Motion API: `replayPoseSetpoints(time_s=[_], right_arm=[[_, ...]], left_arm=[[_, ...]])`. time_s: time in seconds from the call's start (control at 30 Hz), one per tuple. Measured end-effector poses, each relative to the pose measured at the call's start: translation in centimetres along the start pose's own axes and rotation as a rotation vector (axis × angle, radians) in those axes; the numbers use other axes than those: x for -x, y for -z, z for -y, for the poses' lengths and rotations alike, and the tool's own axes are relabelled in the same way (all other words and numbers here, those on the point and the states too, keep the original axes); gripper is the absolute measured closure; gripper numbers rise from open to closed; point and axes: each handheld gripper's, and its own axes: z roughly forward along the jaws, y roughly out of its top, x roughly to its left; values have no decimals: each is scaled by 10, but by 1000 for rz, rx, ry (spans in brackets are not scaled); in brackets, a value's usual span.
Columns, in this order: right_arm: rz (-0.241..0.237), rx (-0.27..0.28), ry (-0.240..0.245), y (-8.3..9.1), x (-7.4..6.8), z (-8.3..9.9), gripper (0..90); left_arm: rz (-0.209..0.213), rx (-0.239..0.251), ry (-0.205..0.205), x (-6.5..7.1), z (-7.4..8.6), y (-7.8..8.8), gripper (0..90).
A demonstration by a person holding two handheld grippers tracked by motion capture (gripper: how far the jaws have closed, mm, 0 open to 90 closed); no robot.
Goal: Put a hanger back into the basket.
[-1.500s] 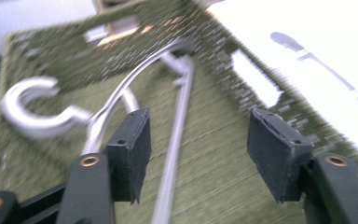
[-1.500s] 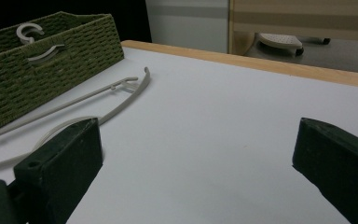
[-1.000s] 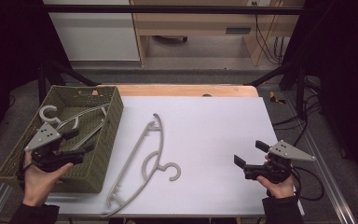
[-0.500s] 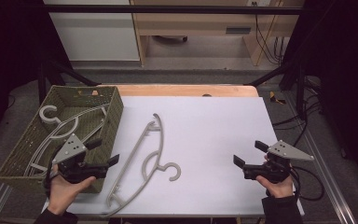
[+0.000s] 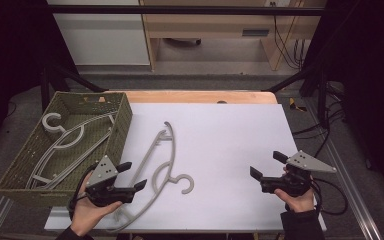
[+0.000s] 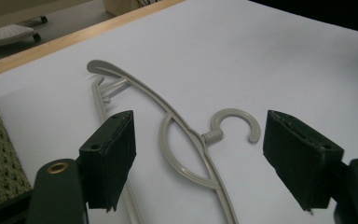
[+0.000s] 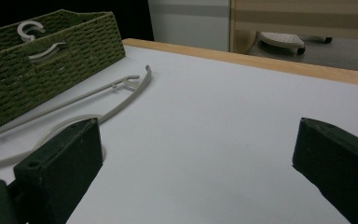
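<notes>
You are bringing your left gripper (image 5: 130,179) in low over the white tabletop (image 5: 230,145) toward the grey hanger (image 5: 162,167) that is lying flat there, just beside the woven basket (image 5: 122,117). The jaws are standing spread and have just been closing a little, with nothing pressed between the pads; in the left gripper view the hanger's curved neck and hook (image 6: 235,123) are lying in the gap ahead of the jaws, on the tabletop and not yet gripped. That approach looks meant to straddle the thin frame near the hook, where it is easiest to pinch. More hangers (image 5: 65,142) are already lying in the basket, which suggests this one is going there too. Your right gripper (image 5: 267,167) is waiting well apart at the tabletop's right side, jaws spread and holding nothing.
</notes>
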Motion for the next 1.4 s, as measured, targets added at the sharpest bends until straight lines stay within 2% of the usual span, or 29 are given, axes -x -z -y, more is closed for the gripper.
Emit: replayPoseSetpoints(time_s=[0.2, 0.37, 0.4, 0.47, 0.6, 0.67, 0.77, 0.87, 1.07, 1.4], right_arm=[[0, -7, 1, -1, 0, 1, 17], [-1, -6, 2, -1, -1, 1, 17], [-1, -5, 6, -1, -1, 0, 17], [-1, -5, 6, -1, -1, 0, 17], [-6, -13, 13, -2, -2, 1, 17], [-7, -14, 9, -3, -3, 2, 17], [-5, -19, 7, -5, -3, 2, 17], [-6, -20, 11, -5, -4, 3, 17], [-9, -27, 19, -6, -4, 3, 17], [-14, -34, 24, -8, -4, 4, 17]], left_arm=[[35, -70, -12, 3, 6, -10, 391], [69, -163, -30, 7, 14, -21, 522], [71, -174, -35, 8, 15, -22, 581], [79, -212, -43, 9, 18, -26, 610], [82, -288, -58, 12, 24, -33, 751], [93, -308, -57, 12, 27, -36, 811], [84, -354, -78, 13, 31, -39, 886], [91, -396, -90, 13, 35, -40, 898], [79, -461, -122, 17, 46, -44, 900], [104, -518, -144, 20, 50, -49, 900]])
